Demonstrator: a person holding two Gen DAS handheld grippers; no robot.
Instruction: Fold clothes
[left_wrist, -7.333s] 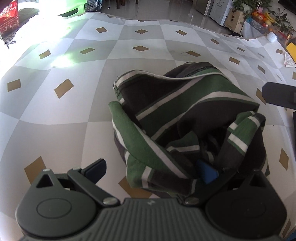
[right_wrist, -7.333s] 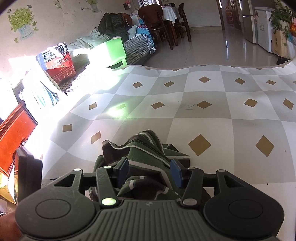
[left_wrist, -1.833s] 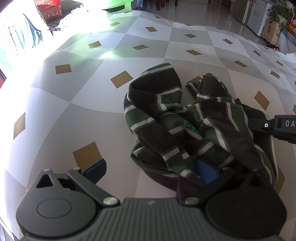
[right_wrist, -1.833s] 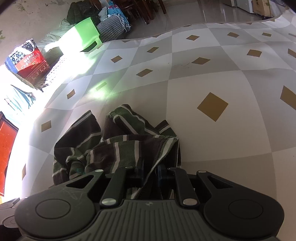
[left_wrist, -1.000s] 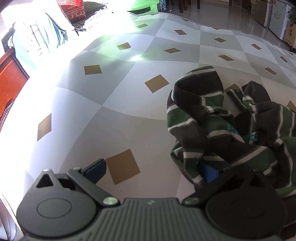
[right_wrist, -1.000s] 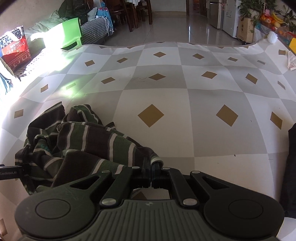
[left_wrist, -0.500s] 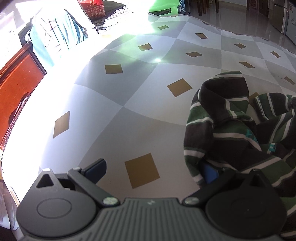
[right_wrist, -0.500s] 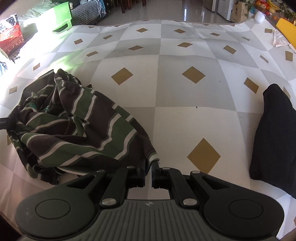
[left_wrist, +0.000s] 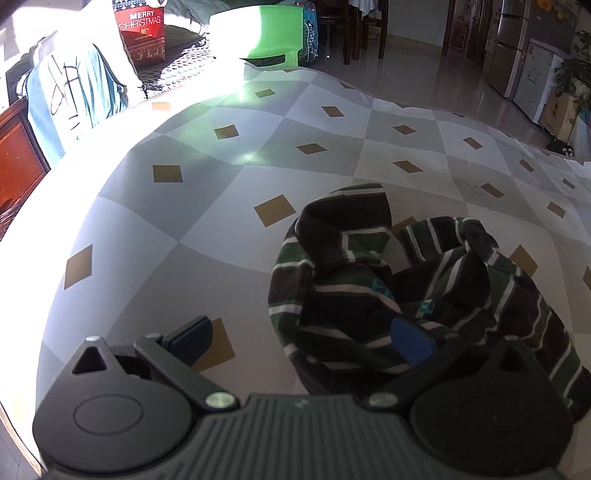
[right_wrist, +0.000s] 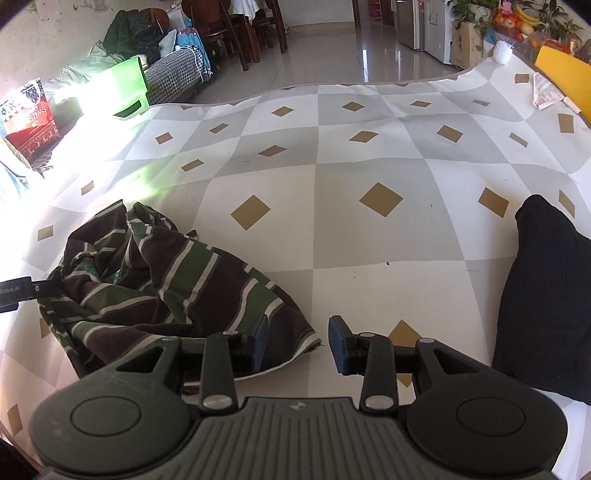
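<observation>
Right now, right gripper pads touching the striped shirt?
Cannot tell. In the right wrist view the right gripper is opening; the striped shirt corner lies by its left pad, no clear gap or contact.

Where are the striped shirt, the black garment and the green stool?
striped shirt (right_wrist: 177, 284): right wrist view, its middle folds.
black garment (right_wrist: 546, 295): right wrist view, its broad middle.
green stool (left_wrist: 273, 33): left wrist view, its side.
</observation>
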